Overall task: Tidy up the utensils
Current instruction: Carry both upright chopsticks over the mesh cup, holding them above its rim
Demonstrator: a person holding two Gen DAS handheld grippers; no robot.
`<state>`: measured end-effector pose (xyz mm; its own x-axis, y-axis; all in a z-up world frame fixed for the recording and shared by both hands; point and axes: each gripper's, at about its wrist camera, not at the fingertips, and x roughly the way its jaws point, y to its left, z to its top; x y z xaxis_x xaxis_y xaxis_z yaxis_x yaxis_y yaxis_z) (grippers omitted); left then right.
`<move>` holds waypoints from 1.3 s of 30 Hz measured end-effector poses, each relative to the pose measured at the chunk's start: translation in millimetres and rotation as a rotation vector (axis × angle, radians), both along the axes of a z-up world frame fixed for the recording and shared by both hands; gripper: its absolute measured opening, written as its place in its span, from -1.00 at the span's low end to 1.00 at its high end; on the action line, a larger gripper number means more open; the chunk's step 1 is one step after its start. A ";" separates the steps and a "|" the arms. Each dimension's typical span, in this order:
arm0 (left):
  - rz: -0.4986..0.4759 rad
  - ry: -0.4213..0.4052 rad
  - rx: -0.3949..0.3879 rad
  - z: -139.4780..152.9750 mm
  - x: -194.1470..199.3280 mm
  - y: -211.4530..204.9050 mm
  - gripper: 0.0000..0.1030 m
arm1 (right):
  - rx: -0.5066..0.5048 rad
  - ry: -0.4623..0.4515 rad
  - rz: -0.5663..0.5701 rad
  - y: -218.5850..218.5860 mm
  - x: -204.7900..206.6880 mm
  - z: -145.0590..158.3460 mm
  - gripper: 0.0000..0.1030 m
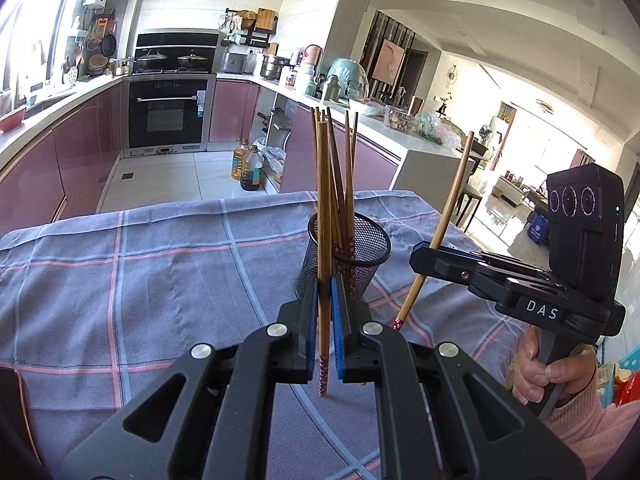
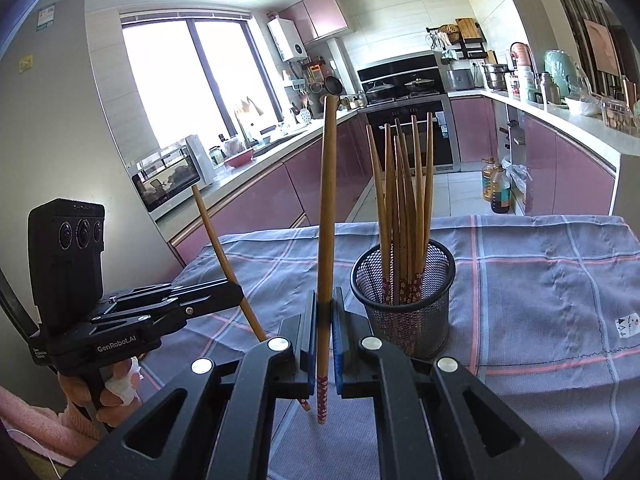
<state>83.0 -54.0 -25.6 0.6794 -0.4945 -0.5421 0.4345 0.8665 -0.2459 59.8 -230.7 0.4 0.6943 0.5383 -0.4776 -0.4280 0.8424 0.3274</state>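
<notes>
A black mesh cup (image 1: 352,258) (image 2: 404,312) stands on the plaid tablecloth (image 1: 160,264) with several wooden chopsticks (image 1: 349,168) (image 2: 404,200) upright in it. My left gripper (image 1: 325,284) (image 2: 236,292) is shut on one chopstick (image 1: 324,184) (image 2: 216,240), held nearly upright just in front of and left of the cup. My right gripper (image 2: 325,300) (image 1: 424,258) is shut on another chopstick (image 2: 327,200) (image 1: 452,200), patterned red end down, to the right of the cup in the left wrist view. Both held sticks hang above the cloth.
A hand (image 1: 540,372) (image 2: 116,388) grips each tool's handle. Beyond the table's far edge (image 1: 240,200) lie the tiled kitchen floor, pink cabinets, an oven (image 1: 168,112) and oil bottles (image 1: 250,168) (image 2: 498,188). A small label (image 2: 626,326) is on the cloth at right.
</notes>
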 end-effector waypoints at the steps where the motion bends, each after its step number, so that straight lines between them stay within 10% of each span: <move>1: 0.000 -0.001 -0.001 0.2 -0.1 0.3 -0.86 | 0.000 -0.001 0.000 -0.4 0.0 0.5 -0.89; 39: 0.001 -0.026 0.013 10.9 2.4 -0.9 -0.86 | -0.001 -0.028 -0.021 -6.1 3.7 9.8 -0.89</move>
